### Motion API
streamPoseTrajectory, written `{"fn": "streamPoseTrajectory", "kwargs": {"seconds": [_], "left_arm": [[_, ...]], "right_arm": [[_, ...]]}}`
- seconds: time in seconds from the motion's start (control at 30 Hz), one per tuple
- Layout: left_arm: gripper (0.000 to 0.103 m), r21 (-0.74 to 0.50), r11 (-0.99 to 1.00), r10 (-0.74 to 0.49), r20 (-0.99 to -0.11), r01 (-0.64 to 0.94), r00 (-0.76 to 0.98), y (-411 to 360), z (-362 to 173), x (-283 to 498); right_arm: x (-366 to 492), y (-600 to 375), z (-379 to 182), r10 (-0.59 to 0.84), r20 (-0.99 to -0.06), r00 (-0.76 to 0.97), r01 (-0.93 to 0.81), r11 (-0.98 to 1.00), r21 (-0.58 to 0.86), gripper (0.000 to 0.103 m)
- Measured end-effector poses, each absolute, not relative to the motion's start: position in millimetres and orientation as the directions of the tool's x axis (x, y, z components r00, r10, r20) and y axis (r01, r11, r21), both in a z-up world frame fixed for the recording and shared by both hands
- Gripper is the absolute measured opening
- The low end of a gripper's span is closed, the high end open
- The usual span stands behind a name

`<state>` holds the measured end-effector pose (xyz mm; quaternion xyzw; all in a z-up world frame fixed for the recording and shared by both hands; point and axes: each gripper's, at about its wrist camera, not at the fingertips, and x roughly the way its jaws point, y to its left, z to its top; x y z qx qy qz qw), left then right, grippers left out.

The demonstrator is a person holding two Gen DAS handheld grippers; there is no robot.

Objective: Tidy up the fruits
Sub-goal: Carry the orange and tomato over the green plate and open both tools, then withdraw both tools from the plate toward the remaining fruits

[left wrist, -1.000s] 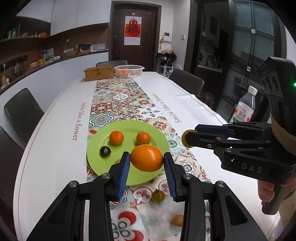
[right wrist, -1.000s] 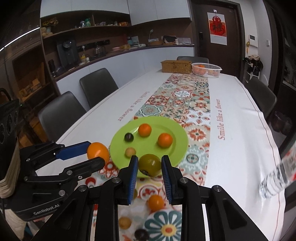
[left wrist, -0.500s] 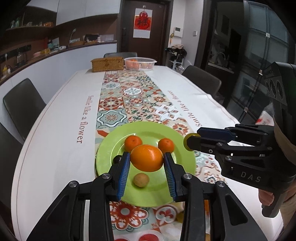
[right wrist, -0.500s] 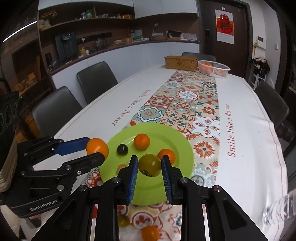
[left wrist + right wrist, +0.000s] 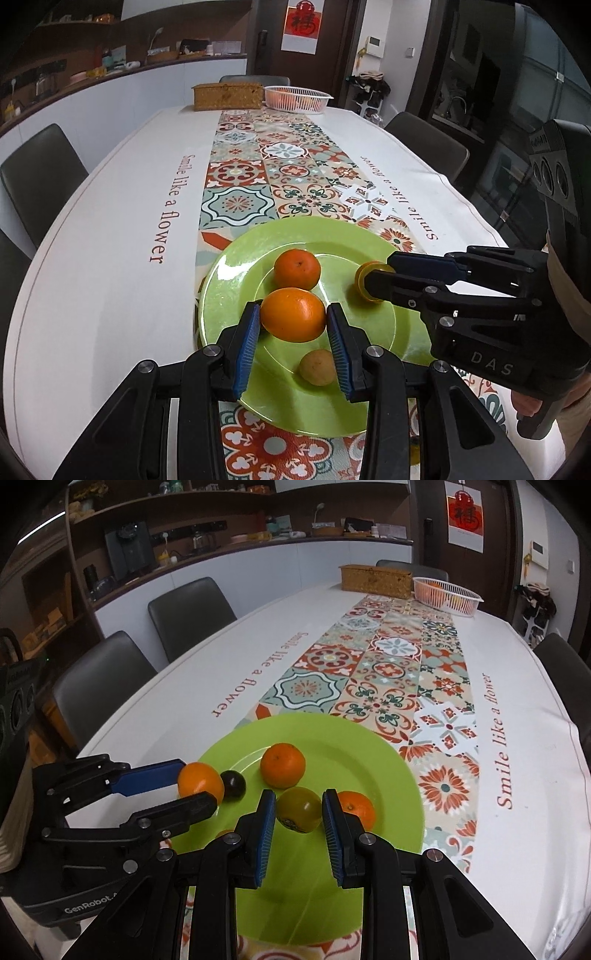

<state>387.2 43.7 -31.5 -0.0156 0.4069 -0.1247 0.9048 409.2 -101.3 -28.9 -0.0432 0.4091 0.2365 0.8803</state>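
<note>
My left gripper (image 5: 292, 332) is shut on a large orange (image 5: 293, 314) and holds it just above the green plate (image 5: 229, 284). My right gripper (image 5: 298, 821) is shut on a yellow-green fruit (image 5: 298, 809), also over the plate (image 5: 391, 775). On the plate lie a tangerine (image 5: 296, 268), a small tan fruit (image 5: 317, 367), a dark plum (image 5: 233, 784) and a second tangerine (image 5: 357, 808). The right gripper shows in the left wrist view (image 5: 373, 286), the left gripper in the right wrist view (image 5: 192, 784).
The plate sits on a patterned runner (image 5: 280, 173) on a white table. A wicker box (image 5: 227, 96) and a white basket of fruit (image 5: 297, 99) stand at the far end. Dark chairs (image 5: 188, 613) line both sides.
Both grippers have moved forward over the plate with their fruits and come lower toward it. The loose fruits on the runner near me have dropped out of view.
</note>
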Motion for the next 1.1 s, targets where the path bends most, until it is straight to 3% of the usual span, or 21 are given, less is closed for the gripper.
{"fn": "streamPoseTrajectory", "kwargs": {"seconds": [0.27,0.53,0.6,0.7,0.77,0.87,0.97,1.1], "left_arm": [[0.04,-0.119,0.971,-0.228,-0.721,0.207,0.655,44.2,-29.1,388.2],[0.045,-0.02,0.978,-0.164,-0.687,0.207,0.708,34.7,-5.9,363.6],[0.047,-0.001,0.979,-0.152,-0.67,0.204,0.727,32.7,1.9,353.4],[0.054,0.019,0.978,-0.146,-0.641,0.206,0.753,28.6,15.0,334.0],[0.065,0.035,0.979,-0.135,-0.626,0.201,0.768,25.8,22.6,321.9],[0.073,0.051,0.978,-0.132,-0.606,0.204,0.785,20.8,32.1,304.3],[0.077,0.076,0.977,-0.114,-0.597,0.197,0.794,16.0,39.1,288.3],[0.081,0.082,0.976,-0.119,-0.582,0.204,0.804,9.7,45.5,263.5]], "right_arm": [[411.0,-106.0,-30.5,0.38,-0.731,0.567,-0.429,0.894,0.131,0.029],[391.2,-122.8,-12.6,0.356,-0.703,0.616,-0.397,0.911,0.114,0.034],[381.0,-127.3,-4.7,0.352,-0.69,0.632,-0.394,0.913,0.104,0.04],[363.7,-133.9,6.7,0.344,-0.666,0.662,-0.39,0.917,0.086,0.042],[350.2,-137.5,14.8,0.34,-0.65,0.68,-0.393,0.917,0.069,0.043],[329.5,-143.4,23.9,0.329,-0.626,0.707,-0.386,0.921,0.048,0.053],[308.7,-148.3,30.8,0.316,-0.606,0.73,-0.38,0.925,0.026,0.053],[282.3,-160.4,37.1,0.294,-0.583,0.757,-0.351,0.936,0.016,0.064]]}}
